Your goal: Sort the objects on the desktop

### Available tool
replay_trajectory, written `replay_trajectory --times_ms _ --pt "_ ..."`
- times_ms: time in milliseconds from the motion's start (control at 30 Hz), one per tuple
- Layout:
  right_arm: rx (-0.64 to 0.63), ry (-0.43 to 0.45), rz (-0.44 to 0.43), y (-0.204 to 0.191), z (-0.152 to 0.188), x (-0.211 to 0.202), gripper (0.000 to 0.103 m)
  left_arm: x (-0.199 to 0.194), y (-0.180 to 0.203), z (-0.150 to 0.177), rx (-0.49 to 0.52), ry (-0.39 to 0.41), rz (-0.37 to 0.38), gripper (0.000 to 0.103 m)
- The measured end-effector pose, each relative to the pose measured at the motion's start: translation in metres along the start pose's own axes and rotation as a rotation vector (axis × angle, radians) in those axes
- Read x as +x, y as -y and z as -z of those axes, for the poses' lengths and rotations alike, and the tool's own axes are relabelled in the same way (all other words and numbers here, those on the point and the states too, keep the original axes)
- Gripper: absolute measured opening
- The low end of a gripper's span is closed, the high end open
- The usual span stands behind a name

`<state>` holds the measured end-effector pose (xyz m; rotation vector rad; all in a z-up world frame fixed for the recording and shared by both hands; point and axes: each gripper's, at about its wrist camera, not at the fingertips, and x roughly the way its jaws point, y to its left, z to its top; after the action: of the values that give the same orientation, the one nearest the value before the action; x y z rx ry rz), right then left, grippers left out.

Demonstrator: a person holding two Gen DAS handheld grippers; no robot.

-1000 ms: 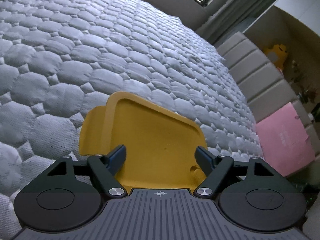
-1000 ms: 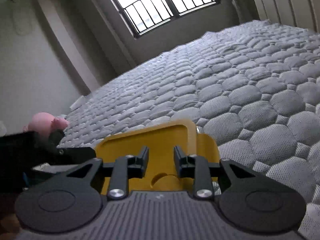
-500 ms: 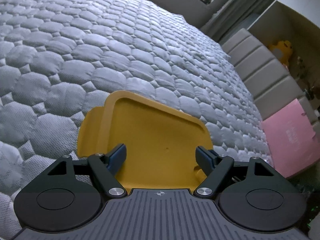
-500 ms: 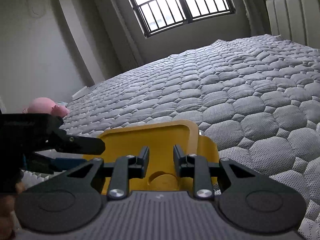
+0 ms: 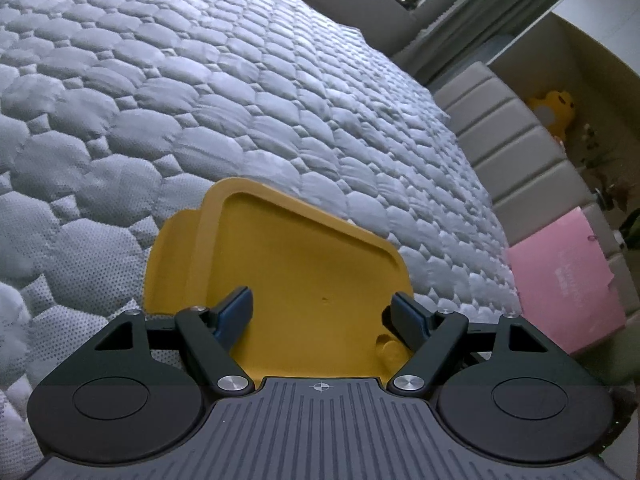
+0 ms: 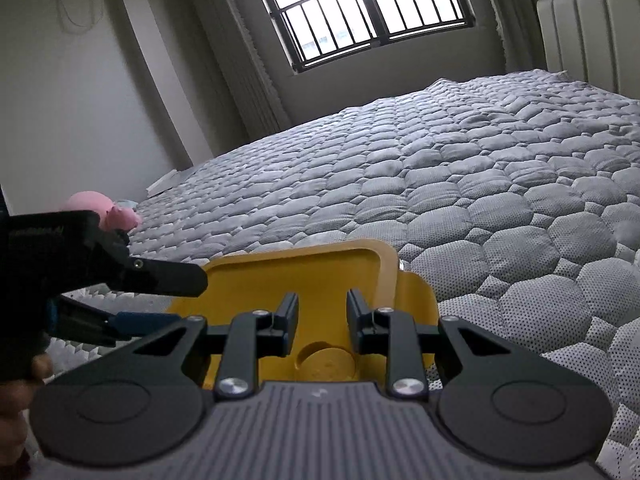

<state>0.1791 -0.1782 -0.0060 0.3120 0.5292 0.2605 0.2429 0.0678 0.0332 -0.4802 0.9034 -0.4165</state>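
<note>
A yellow plastic tray [image 5: 304, 280] lies on the grey quilted bed, empty as far as it shows. My left gripper [image 5: 322, 314] is open, its fingers wide apart over the tray's near edge. In the right wrist view the same tray [image 6: 288, 280] sits just ahead. My right gripper [image 6: 322, 316] is open with a narrow gap, fingers over the tray's near rim by a round recess [image 6: 326, 362]. It holds nothing. The left gripper [image 6: 160, 300] reaches in from the left side of that view.
The grey quilted bed [image 5: 200, 100] fills both views. A pink box [image 5: 568, 280] leans by the padded headboard [image 5: 520, 152] at right. A pink plush pig [image 6: 104, 210] sits at the bed's far left edge. A barred window [image 6: 372, 12] is behind.
Both grippers have tilted upward a little, showing more room and window. The left gripper has come further into the right wrist view. The tray has not moved and the jaw openings are unchanged.
</note>
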Motion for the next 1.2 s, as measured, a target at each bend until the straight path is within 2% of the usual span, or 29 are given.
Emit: replay_trajectory --times_ms 467,867,967,1067,1100,1133,1200 --pt "-0.031 0.014 0.013 -0.003 0.003 0.001 0.029 0.002 0.020 0.013 0.125 0.035 -0.083 0.082" --pt "-0.127 0.012 0.102 -0.024 0.007 0.004 0.031 -0.005 0.010 0.013 0.100 0.027 -0.025 0.082" --pt "-0.150 0.008 0.102 -0.028 0.008 0.004 0.041 -0.005 0.008 0.010 0.072 0.022 -0.014 0.082" --pt "-0.180 -0.002 0.083 -0.034 0.008 0.005 0.061 -0.007 0.004 0.005 0.021 0.023 0.012 0.082" --pt "-0.190 -0.006 0.077 -0.036 0.008 0.005 0.074 -0.009 0.003 0.003 0.010 0.023 0.023 0.085" --pt "-0.192 -0.009 0.064 -0.037 0.008 0.006 0.082 -0.011 0.003 0.002 0.011 0.029 0.026 0.093" --pt "-0.196 -0.005 0.054 -0.038 0.008 0.007 0.090 -0.017 0.006 0.002 0.032 0.063 0.023 0.094"
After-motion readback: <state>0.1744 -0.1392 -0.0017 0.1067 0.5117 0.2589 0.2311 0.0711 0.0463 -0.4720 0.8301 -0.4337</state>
